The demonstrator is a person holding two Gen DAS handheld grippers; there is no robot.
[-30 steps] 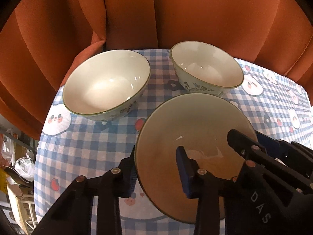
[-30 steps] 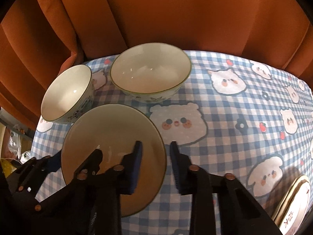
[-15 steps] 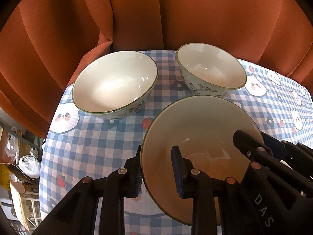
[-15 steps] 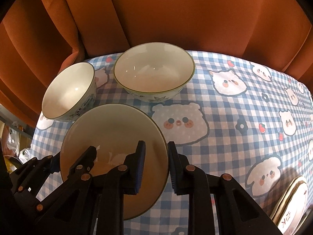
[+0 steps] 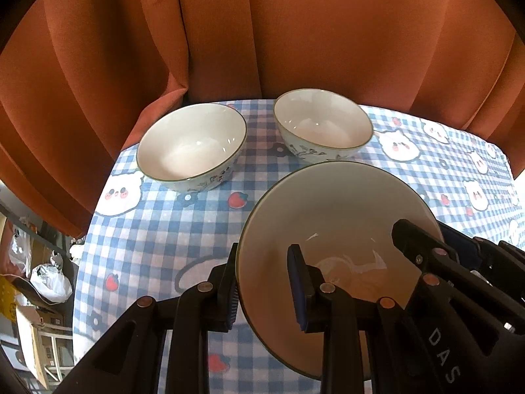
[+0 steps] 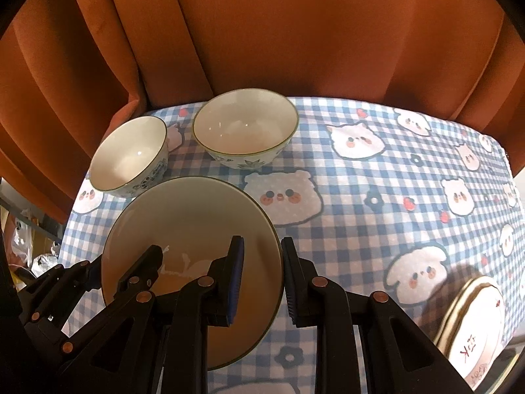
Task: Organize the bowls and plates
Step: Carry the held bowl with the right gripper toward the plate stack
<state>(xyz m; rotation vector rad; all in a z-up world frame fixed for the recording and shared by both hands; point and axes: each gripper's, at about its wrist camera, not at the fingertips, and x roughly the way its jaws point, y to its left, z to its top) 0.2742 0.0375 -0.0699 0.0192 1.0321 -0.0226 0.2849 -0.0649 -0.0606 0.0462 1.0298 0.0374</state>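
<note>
Left hand-held gripper (image 5: 264, 290) clamps the plate (image 5: 331, 210) by its left rim, right hand-held gripper (image 6: 261, 277) pinches the opposite rim, likely so it rides level and steady above the checked counter (image 6: 377, 177). Two bowls (image 5: 192, 146) (image 5: 323, 124) sit beyond by the curtain (image 5: 295, 32). "DAS" (image 5: 441, 354) reads on the gripper body; red characters (image 6: 466, 351) lower right, illegible.

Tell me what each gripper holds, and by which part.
Both hold the same plate by its rim: the left gripper grips its left edge, the right gripper its right edge.
</note>
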